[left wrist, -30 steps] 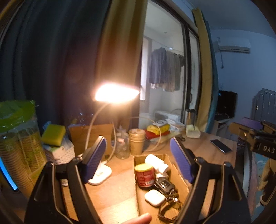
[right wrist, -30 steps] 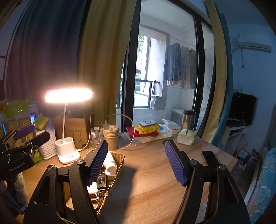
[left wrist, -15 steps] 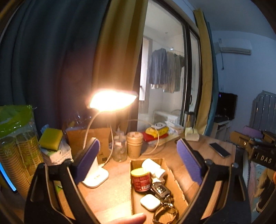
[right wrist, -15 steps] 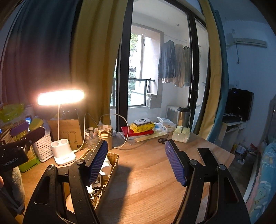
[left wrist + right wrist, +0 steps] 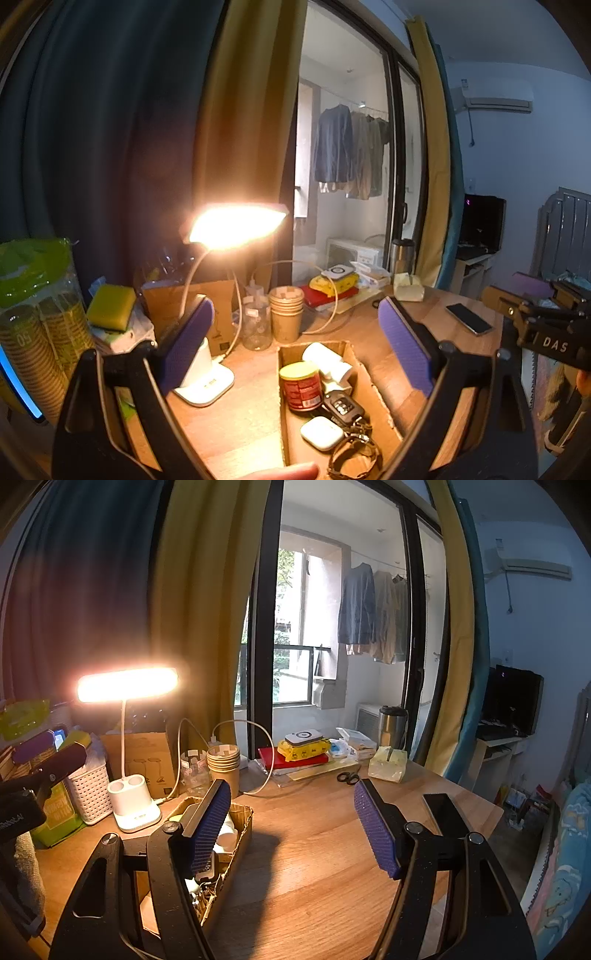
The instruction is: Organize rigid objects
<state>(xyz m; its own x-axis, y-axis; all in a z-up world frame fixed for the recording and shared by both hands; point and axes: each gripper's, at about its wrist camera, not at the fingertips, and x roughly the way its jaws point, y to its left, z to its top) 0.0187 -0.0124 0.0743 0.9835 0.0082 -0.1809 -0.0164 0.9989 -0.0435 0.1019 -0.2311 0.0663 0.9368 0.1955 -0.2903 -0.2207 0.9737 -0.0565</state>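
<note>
A shallow cardboard box (image 5: 360, 369) lies on the wooden desk (image 5: 314, 849). In it are a red can (image 5: 301, 386), a white bottle (image 5: 327, 360), a car key (image 5: 341, 404), a white earbud case (image 5: 321, 432) and a watch (image 5: 352, 456). My left gripper (image 5: 295, 347) hovers above the box, open, with nothing between its purple pads (image 5: 404, 350). My right gripper (image 5: 293, 825) is open and empty over bare desk, the box (image 5: 240, 834) by its left finger. A black phone (image 5: 469, 318) lies flat at the desk's right, also in the right wrist view (image 5: 445, 812).
A lit white desk lamp (image 5: 207, 384) stands left of the box. Behind are stacked paper cups (image 5: 286, 312), a small glass jar (image 5: 256, 325), a white basket (image 5: 90, 792), scissors (image 5: 349, 776), a tissue pack (image 5: 388, 763) and a steel mug (image 5: 391, 723). A fingertip (image 5: 284, 472) shows at the bottom edge.
My left gripper's jaws have spread wider and the view has drawn back a little from the box. The right gripper has hardly moved.
</note>
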